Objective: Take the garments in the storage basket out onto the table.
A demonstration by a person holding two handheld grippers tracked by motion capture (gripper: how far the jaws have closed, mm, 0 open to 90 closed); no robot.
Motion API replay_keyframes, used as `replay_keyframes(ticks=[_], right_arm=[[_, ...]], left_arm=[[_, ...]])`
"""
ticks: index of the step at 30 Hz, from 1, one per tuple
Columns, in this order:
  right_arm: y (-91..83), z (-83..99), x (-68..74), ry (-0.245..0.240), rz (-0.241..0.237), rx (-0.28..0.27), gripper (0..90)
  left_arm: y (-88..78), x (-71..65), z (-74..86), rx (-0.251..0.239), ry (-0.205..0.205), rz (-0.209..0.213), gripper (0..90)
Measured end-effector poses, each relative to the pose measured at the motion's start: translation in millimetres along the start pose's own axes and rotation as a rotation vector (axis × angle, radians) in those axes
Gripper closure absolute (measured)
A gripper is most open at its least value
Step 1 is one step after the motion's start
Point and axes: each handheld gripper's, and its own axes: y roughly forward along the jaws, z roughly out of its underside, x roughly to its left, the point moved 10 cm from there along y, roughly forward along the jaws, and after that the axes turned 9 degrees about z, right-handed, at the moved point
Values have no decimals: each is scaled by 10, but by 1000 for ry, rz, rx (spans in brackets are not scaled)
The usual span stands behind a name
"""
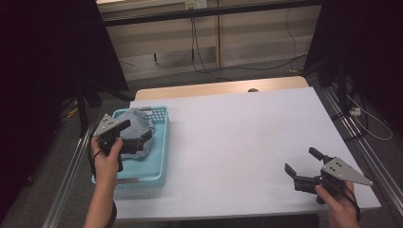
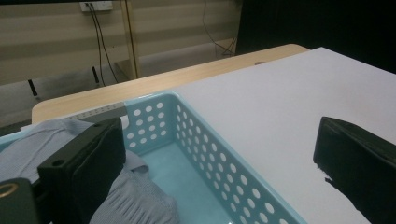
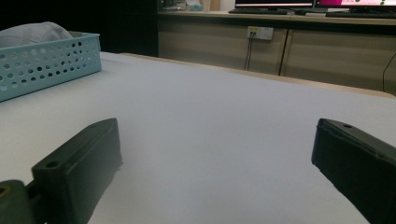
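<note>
Step in hand, as judged: cloth (image 1: 138,124) pickup from basket (image 1: 160,145).
Cloth lies bunched inside basket.
Left gripper (image 1: 137,142) is held above it, jaws spread, nothing gripped.
Right gripper (image 1: 302,164) is parked at table (image 1: 237,133) corner, jaws apart, empty.
Next move required: left jaws lowered around fold, then closed.

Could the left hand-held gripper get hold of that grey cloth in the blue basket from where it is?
Probably yes. The left hand-held gripper hangs open right over the grey cloth in the basket, with nothing between them.
</note>
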Motion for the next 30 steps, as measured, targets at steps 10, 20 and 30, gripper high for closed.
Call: replay_keyframes(ticks=[10,20,30], right_arm=[[-19,16,-24,-1,11,5,11],[-31,17,-33,3,15,5,11],[-47,19,-47,4,20,5,11]], left_arm=[[68,147,64,15,-19,-11,25],[140,372,166,51,-45,-51,27],[206,531,215,103,-18,-89,28]])
